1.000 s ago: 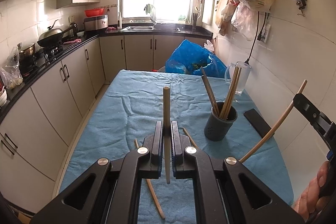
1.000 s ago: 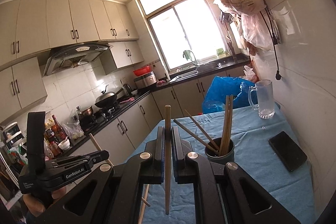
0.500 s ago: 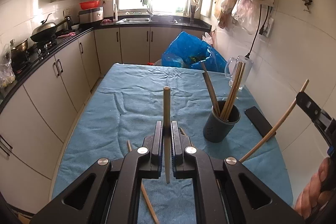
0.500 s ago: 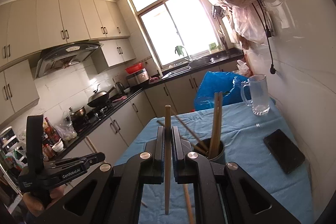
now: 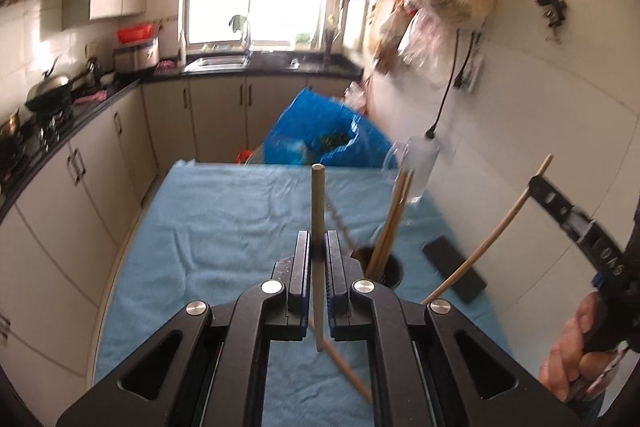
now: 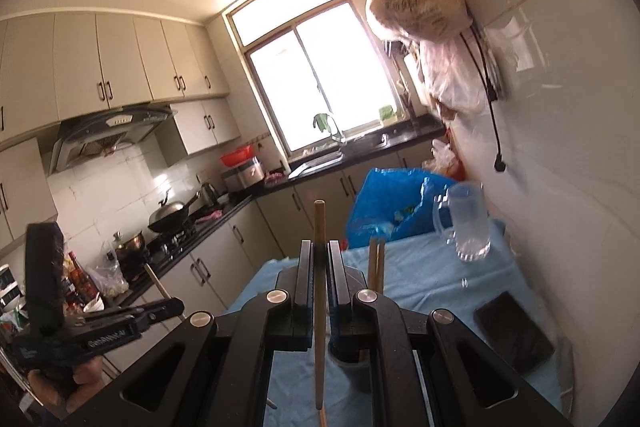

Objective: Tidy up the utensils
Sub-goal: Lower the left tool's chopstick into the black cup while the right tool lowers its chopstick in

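Blue tablecloth (image 5: 224,227), dark holder (image 5: 394,273) (tan chopsticks (image 5: 390,223)).

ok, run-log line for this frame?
left gripper: shut on chopstick | right gripper: shut on chopstick | holder: partly filled | one loose chopstick on cloth

Wooden chopstick (image 5: 317,211) upright, pinched mid-length, tip standing above the clamp. Second chopstick (image 6: 319,267) likewise vertical and pinched, lower end hanging free below. Dark round utensil holder (image 5: 390,269) sits on the blue cloth, right of centre, several chopsticks (image 5: 391,223) leaning inside it. One loose chopstick (image 5: 346,371) lies diagonally on the cloth, near edge.
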A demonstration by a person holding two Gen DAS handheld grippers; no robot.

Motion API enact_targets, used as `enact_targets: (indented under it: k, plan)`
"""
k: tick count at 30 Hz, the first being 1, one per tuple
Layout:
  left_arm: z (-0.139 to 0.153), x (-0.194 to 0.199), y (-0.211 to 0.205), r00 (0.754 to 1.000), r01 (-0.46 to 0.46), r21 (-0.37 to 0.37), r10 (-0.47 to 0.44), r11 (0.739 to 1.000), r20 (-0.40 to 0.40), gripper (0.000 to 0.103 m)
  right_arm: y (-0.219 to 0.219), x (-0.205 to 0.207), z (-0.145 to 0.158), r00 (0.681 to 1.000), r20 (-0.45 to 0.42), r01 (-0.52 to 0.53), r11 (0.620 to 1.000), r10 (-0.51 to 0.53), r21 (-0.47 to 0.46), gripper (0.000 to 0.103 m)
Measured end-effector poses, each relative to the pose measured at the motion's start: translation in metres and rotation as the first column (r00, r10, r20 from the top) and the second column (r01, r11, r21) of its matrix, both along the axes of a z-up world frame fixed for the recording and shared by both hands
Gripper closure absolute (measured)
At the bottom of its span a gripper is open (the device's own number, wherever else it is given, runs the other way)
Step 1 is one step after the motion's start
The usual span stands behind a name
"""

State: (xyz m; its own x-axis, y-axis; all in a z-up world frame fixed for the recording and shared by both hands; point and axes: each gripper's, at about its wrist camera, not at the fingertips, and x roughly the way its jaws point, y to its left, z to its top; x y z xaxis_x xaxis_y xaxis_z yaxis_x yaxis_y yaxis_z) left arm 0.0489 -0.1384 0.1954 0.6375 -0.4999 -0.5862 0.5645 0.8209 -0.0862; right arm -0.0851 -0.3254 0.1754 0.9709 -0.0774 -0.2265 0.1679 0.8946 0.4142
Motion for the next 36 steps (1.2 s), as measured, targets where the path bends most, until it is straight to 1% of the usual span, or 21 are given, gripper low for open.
enact_targets:
  k: [2,6,10,14,15,20,29,36]
  plan:
    - [0.016,0.000,-0.010,1.000,0.021,-0.020,-0.020,1.000,0.021,0.097,-0.006,0.003,0.008,1.000,0.009,0.026,1.000,-0.026,-0.015,0.097]
    - [0.039,0.002,-0.028,0.997,0.049,-0.039,-0.047,0.998,0.059,0.097,-0.019,0.012,0.016,0.998,0.009,0.062,0.998,-0.062,-0.021,0.097]
    - [0.047,0.009,-0.049,0.995,0.069,-0.053,-0.065,0.996,0.070,0.097,-0.031,0.026,0.018,0.995,0.003,0.096,0.995,-0.096,-0.023,0.097]
    - [0.037,0.021,-0.070,0.996,0.078,-0.051,-0.075,0.996,0.050,0.097,-0.039,0.042,0.013,0.993,-0.015,0.115,0.993,-0.116,-0.032,0.097]
    - [0.031,0.024,-0.074,0.996,0.073,-0.048,-0.071,0.996,0.045,0.097,-0.040,0.046,0.011,0.993,-0.021,0.119,0.992,-0.119,-0.034,0.097]
    - [-0.002,0.051,-0.088,0.998,0.057,-0.040,-0.058,0.998,-0.029,0.097,-0.043,0.065,-0.007,0.991,-0.071,0.113,0.993,-0.115,-0.033,0.097]
    - [-0.041,0.074,-0.092,0.995,0.021,-0.007,-0.022,1.000,-0.102,0.097,-0.046,0.089,-0.039,0.986,-0.145,0.078,0.997,-0.079,-0.013,0.097]
    - [-0.055,0.078,-0.091,0.991,0.011,0.010,-0.009,1.000,-0.131,0.097,-0.046,0.099,-0.058,0.980,-0.191,0.059,0.998,-0.055,0.014,0.096]
